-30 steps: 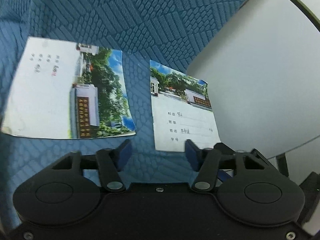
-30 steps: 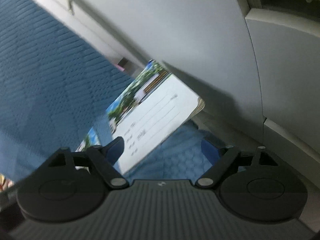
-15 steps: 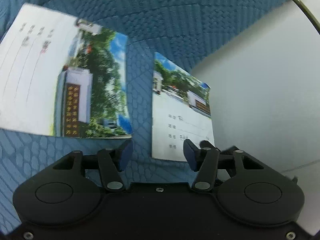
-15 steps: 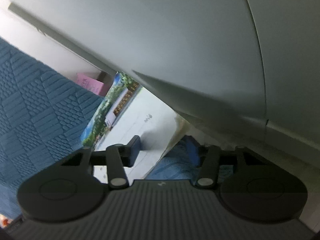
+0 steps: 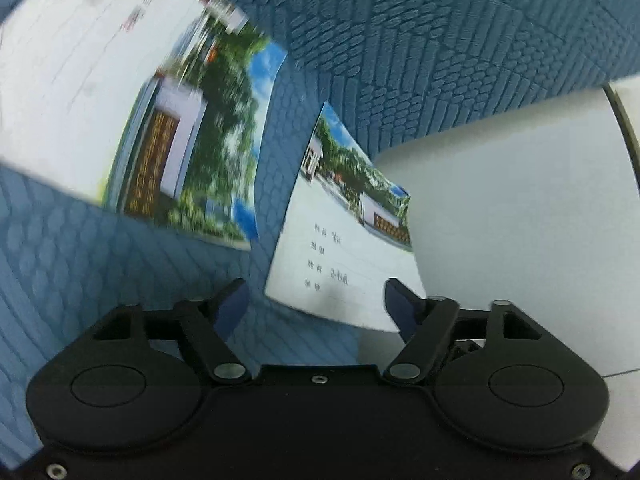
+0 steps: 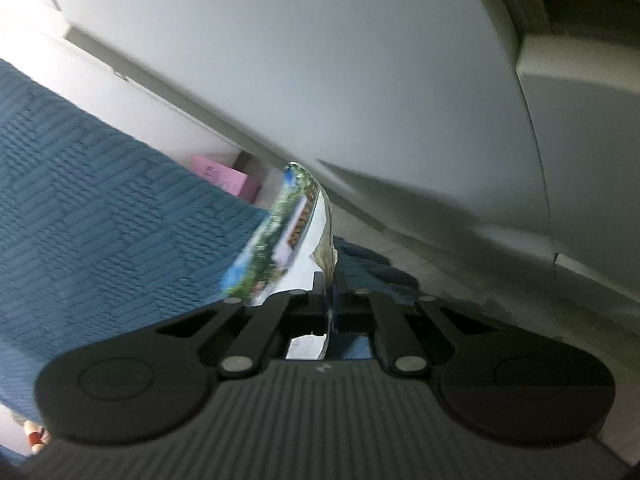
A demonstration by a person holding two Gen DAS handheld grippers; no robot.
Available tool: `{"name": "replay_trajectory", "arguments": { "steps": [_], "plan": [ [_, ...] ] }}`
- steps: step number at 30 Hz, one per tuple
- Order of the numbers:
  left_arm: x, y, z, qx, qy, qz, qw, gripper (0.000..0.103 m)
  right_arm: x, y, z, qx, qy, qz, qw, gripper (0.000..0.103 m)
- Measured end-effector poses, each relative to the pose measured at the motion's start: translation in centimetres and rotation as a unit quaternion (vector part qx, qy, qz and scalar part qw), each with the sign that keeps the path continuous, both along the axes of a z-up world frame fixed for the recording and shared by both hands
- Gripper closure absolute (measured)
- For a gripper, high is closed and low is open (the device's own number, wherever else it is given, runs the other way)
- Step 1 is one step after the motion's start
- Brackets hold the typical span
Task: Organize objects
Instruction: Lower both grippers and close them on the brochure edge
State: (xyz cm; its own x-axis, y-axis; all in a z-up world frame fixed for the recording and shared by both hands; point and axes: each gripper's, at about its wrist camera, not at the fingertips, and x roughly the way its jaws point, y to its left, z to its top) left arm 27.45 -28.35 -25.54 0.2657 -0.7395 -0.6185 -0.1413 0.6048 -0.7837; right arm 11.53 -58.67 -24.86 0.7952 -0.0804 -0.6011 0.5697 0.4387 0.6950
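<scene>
Two booklets with a photo cover lie on a blue quilted cloth (image 5: 400,40). The larger booklet (image 5: 140,112) is at the upper left, blurred. The smaller booklet (image 5: 344,248) tilts up off the cloth beside it. Its near edge sits just ahead of my left gripper (image 5: 316,300), whose jaws are opening and touch nothing. In the right wrist view my right gripper (image 6: 329,300) is shut on the edge of the smaller booklet (image 6: 288,236), which stands on edge and bends upward from the pads.
The cloth (image 6: 100,220) ends at a white floor or panel (image 5: 520,220) on the right. A pink box (image 6: 224,174) sits beyond the cloth's far edge. Pale cabinet panels (image 6: 320,60) rise behind it.
My right gripper closed on the smaller booklet's edge and tipped it up off the cloth. My left gripper sank closer to the booklets, rolled, and its jaws spread wider.
</scene>
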Motion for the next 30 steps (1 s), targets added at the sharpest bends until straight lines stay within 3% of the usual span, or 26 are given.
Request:
{"name": "replay_trajectory", "arguments": {
  "steps": [7, 12, 19, 22, 25, 27, 30],
  "plan": [
    [-1.1, 0.9, -1.7, -0.091, 0.066, 0.033, 0.9932, 0.024, -1.3, 1.6, 2.3, 0.035, -0.027, -0.004, 0.999, 0.098],
    [-2.4, 1.2, -3.3, -0.154, 0.113, 0.058, 0.9798, 0.023, -2.4, 3.1, 3.2, 0.065, -0.038, -0.007, 0.997, 0.098],
    [-3.7, 2.2, -4.2, -0.166, 0.125, 0.080, 0.9750, 0.030, -4.7, 4.3, 4.5, 0.080, -0.035, -0.004, 0.996, 0.098],
    [-4.0, 2.7, -4.4, -0.169, 0.128, 0.080, 0.9740, 0.046, -6.0, 4.6, 5.2, 0.081, -0.034, -0.003, 0.996, 0.098],
    [-4.5, 3.1, -4.4, -0.134, 0.121, 0.079, 0.9804, 0.063, -6.7, 4.6, 5.7, 0.077, -0.031, -0.005, 0.997, 0.098],
    [-5.1, 3.4, -4.4, -0.116, 0.119, 0.079, 0.9829, 0.082, -7.4, 5.1, 5.8, 0.073, -0.024, -0.006, 0.997, 0.098],
    [-5.8, 4.0, -3.9, -0.107, 0.110, 0.081, 0.9848, 0.090, -8.3, 5.4, 5.8, 0.065, -0.014, -0.005, 0.998, 0.098]
  ]
}}
